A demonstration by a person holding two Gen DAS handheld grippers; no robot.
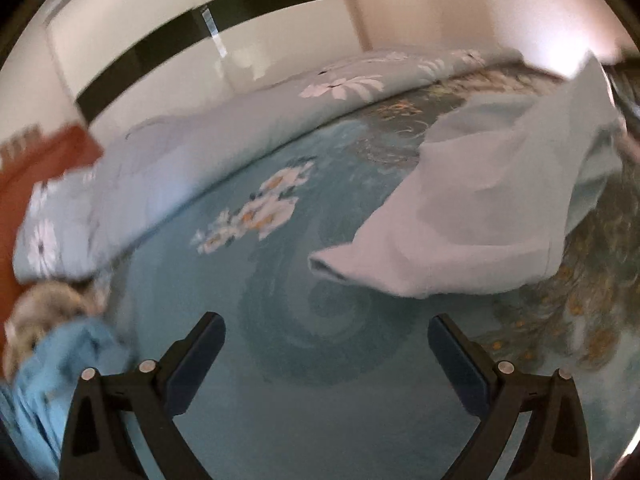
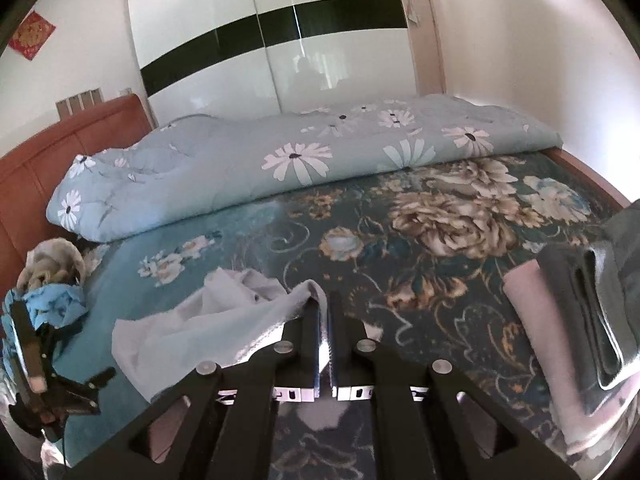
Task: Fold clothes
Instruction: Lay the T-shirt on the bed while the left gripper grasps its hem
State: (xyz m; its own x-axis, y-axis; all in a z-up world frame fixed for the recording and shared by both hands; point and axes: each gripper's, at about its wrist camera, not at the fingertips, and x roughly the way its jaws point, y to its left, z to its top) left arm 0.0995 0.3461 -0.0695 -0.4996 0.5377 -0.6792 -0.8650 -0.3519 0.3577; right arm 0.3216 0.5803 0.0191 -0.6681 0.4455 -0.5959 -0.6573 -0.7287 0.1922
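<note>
A pale grey-white garment (image 2: 208, 320) lies crumpled on the teal floral bedsheet (image 2: 400, 248). My right gripper (image 2: 324, 300) is shut on an edge of it and lifts that edge off the bed. In the left wrist view the same garment (image 1: 480, 216) hangs raised at the right, one open sleeve end pointing left. My left gripper (image 1: 326, 330) is open and empty above the bare sheet (image 1: 280, 280), below and left of the garment. The left gripper also shows at the left edge of the right wrist view (image 2: 40, 380).
A daisy-print quilt (image 2: 280, 160) lies rolled along the far side of the bed. A blue cloth (image 2: 52, 300) and a beige bundle (image 2: 52, 260) sit by the red-brown headboard (image 2: 60, 140). Folded clothes (image 2: 580, 320) are stacked at the right. A wardrobe (image 2: 280, 40) stands behind.
</note>
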